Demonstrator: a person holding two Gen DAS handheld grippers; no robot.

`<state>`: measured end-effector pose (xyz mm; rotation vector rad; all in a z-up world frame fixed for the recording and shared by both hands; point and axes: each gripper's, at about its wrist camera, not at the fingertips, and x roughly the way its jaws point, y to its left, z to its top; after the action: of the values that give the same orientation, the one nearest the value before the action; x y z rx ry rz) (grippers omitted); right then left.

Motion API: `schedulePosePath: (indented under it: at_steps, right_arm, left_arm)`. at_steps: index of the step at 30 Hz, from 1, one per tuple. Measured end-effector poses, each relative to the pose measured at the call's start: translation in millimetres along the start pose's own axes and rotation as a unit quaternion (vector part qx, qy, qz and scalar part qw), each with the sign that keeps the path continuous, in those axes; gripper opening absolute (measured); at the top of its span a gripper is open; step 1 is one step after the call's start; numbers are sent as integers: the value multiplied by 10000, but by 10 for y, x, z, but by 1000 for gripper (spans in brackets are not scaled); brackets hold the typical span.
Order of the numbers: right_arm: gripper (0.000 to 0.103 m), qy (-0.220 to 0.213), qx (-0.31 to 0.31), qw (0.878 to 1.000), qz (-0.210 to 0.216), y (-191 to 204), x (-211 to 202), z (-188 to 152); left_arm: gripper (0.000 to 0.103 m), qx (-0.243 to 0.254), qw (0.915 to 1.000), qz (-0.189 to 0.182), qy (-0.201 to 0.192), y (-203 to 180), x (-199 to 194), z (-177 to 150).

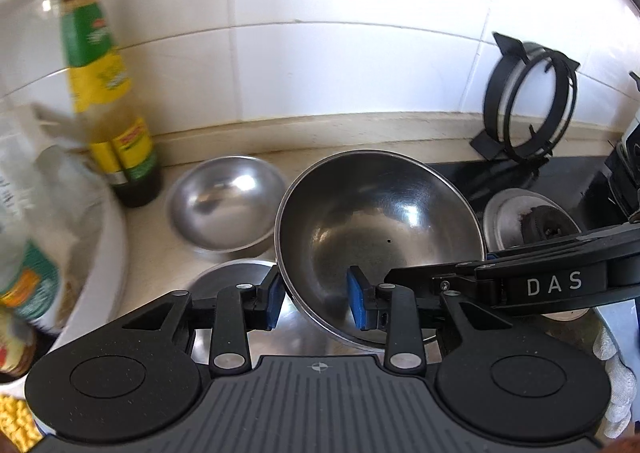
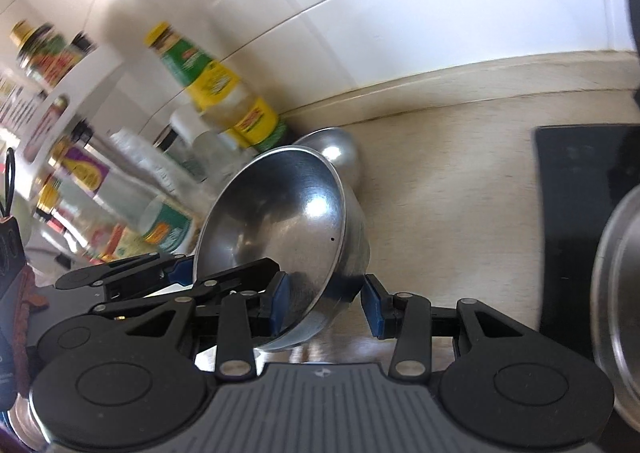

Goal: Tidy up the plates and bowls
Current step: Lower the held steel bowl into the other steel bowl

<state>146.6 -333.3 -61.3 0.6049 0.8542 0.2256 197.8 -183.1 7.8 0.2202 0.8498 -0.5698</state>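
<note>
- Above the pale countertop (image 2: 440,181), a large steel bowl (image 1: 376,229) is held tilted, its hollow turned toward the left wrist camera; nothing is seen inside it but a small dark speck.
- The left gripper (image 1: 318,303) is seen with its blue pads astride the bowl's near rim, one outside the wall and one inside; whether the pads press the metal cannot be told.
- The right gripper (image 2: 328,307) is seen wide apart around the bowl's lower edge, its left pad against the inside wall, its right pad standing clear of the outside.
- Behind, a smaller steel bowl (image 1: 226,207) is set upright on the counter, empty, beside a green-and-yellow labelled bottle (image 1: 116,101) holding dark liquid at its base.
- A flat steel plate (image 1: 232,277) is partly visible under the left gripper.
- At the right, a black pan support ring (image 1: 528,109) is leaned against the tiled wall (image 1: 320,53) above the black hob (image 2: 580,213).
</note>
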Motion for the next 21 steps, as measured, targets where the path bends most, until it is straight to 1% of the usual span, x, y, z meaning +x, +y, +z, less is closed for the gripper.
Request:
schedulePosePath:
  at_steps: [5,9,14,21]
  right_arm:
    - [48,174,-202,9996,108,224,153,-7]
    - [48,295,-287,9990,155,325,248,-38]
    - [48,386,-352,9985,159,397,341,-51]
    - [48,457,-366,9982,124,398,398,-45]
  left_arm:
    - [40,-245,9995,185,-45,200,-172,-122]
    - [40,-429,9987,279,-20,332,-239,-213]
    - [40,-549,9979,340,26,445,-260,-283]
    - [40,-601,9976,345,56,530,-242,-316]
